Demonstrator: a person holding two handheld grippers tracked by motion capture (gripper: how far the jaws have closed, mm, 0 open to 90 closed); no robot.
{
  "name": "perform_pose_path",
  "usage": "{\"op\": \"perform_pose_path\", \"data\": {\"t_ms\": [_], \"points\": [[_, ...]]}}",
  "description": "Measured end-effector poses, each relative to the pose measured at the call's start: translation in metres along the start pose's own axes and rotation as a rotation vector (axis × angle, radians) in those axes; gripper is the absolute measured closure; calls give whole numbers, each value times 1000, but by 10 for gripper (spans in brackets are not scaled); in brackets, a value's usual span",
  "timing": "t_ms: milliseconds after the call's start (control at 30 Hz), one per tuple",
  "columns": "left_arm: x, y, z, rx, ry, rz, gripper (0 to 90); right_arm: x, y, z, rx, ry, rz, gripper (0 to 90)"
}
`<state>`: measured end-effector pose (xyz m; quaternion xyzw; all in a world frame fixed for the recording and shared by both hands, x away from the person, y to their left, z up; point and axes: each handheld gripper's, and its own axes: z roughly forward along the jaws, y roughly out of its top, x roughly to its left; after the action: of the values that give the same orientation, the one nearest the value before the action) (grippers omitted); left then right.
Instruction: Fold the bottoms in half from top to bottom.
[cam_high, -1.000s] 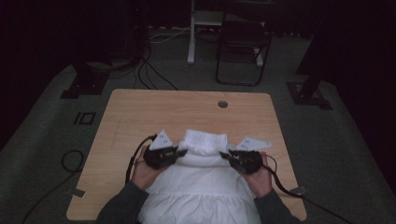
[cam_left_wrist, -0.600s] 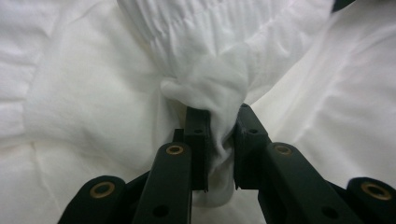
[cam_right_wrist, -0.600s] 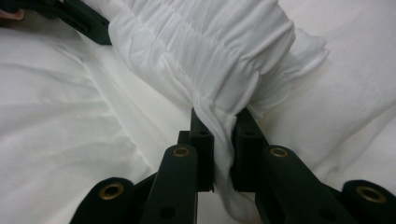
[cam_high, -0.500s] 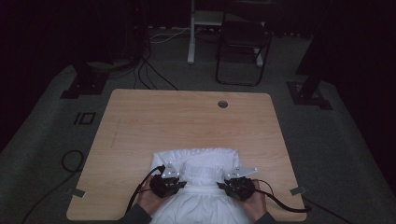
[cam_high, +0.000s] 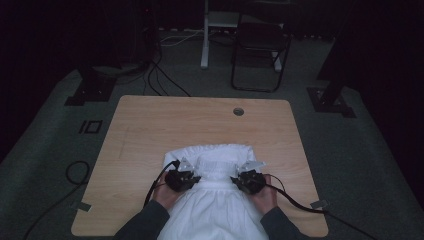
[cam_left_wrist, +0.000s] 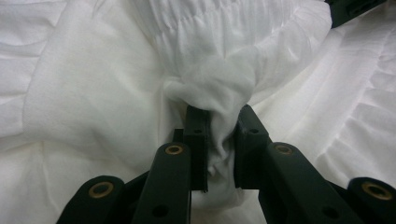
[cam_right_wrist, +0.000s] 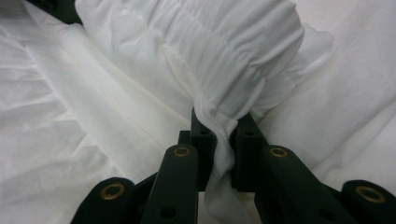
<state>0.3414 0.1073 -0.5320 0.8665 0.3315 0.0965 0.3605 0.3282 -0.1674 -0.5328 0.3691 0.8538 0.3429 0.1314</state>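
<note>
White garment (cam_high: 220, 170) with a gathered, elastic-looking band lies on the near middle of the bench (cam_high: 150, 130), its lower part running off the near edge between our forearms. We hold it at both sides of the band. Our left claw (cam_high: 192, 178) is closed on a bunched knot of the fabric (cam_left_wrist: 219, 93), and our right claw (cam_high: 236, 180) is clamped on a fold of the ruffled band (cam_right_wrist: 224, 116). Cables trail from both claws toward the near edge. Beyond the far side of the bench, a dark chair (cam_high: 260, 45) stands on the grey floor.
</note>
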Motion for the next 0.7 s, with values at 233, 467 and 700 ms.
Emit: {"op": "perform_pose_path", "data": {"t_ms": [233,467,700], "points": [[37,29,22,4,52,18,781,-30,26,25,-19,-38,14,820],[63,58,43,25,125,41,781,-60,54,49,-14,-94,39,819],[76,84,63,68,243,84,782,-78,74,65,-4,-151,38,818]]}}
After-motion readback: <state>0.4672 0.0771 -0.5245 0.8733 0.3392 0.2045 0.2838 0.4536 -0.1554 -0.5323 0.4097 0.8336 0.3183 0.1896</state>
